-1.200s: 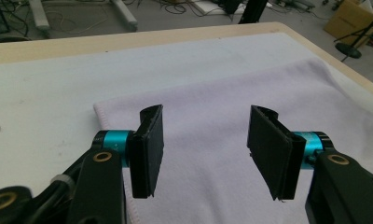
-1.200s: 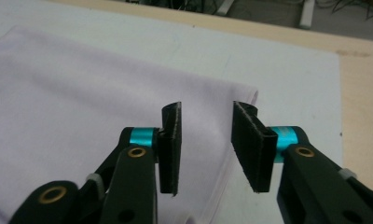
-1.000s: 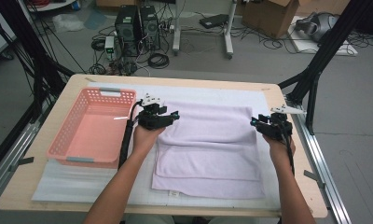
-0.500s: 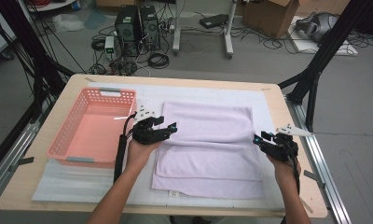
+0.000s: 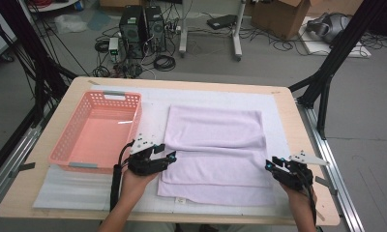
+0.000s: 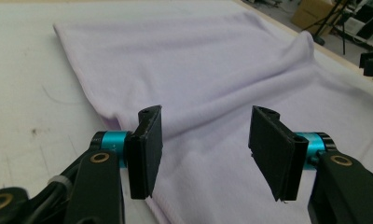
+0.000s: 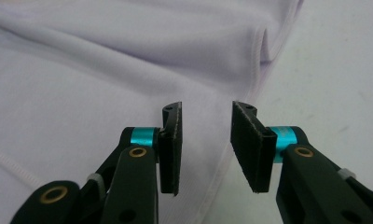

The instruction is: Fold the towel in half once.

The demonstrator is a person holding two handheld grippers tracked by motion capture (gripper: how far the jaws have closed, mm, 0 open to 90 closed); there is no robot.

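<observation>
Both grippers at the folded towel's near side edges

The left gripper (image 5: 170,157) and right gripper (image 5: 270,164), jaws spread and just closing somewhat, grip nothing; the lilac towel (image 5: 213,150) lies between them, its edges under their jaws.

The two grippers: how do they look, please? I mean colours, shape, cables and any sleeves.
Each gripper, left and right, has black arms with brass-coloured rivets, turquoise collars and two flat black rectangular pads. From above, a black cable trails from the left gripper along the forearm, and a light grey three-cornered plate sits on each. The forearms are bare, with no sleeves.
</observation>
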